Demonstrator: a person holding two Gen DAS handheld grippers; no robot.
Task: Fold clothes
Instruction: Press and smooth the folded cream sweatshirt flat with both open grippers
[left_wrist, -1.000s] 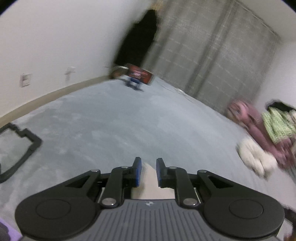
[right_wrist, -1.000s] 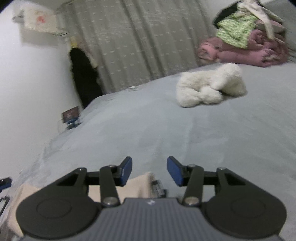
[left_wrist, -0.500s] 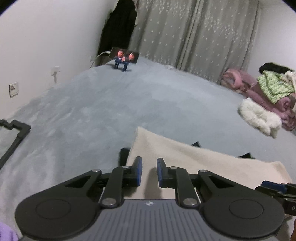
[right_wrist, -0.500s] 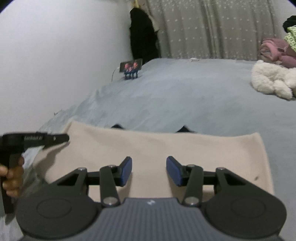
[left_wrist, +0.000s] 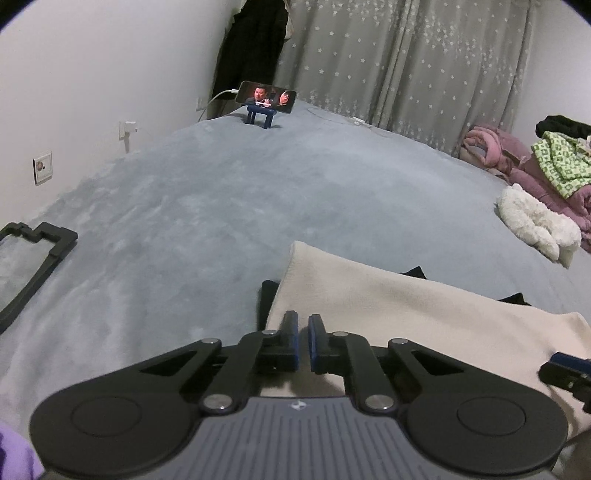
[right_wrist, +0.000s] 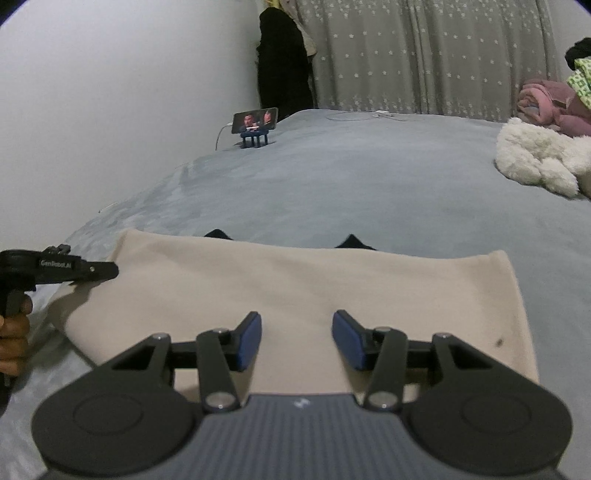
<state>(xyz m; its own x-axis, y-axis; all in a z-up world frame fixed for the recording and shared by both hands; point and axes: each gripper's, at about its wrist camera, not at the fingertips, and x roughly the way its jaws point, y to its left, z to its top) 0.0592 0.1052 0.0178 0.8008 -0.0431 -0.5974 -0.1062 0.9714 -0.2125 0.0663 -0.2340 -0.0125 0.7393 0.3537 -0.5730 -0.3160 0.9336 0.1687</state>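
The left gripper (left_wrist: 303, 341), lower centre, is closing; no cloth shows between its pads. The right gripper (right_wrist: 296, 341) stays spread, empty. The cream fabric garment (right_wrist: 295, 295), previously unseen, now lies flat on the grey bed (right_wrist: 369, 184), ready for folding.

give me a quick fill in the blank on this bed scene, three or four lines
1. The folded garment under both grippers is ____ in colour.
2. The phone on its stand sits near the ____ edge of the bed.
3. The fluffy white item lies on the ____ side of the bed in both views.
4. The curtain is patterned with small ____.

Missing words: cream; far; right; stars
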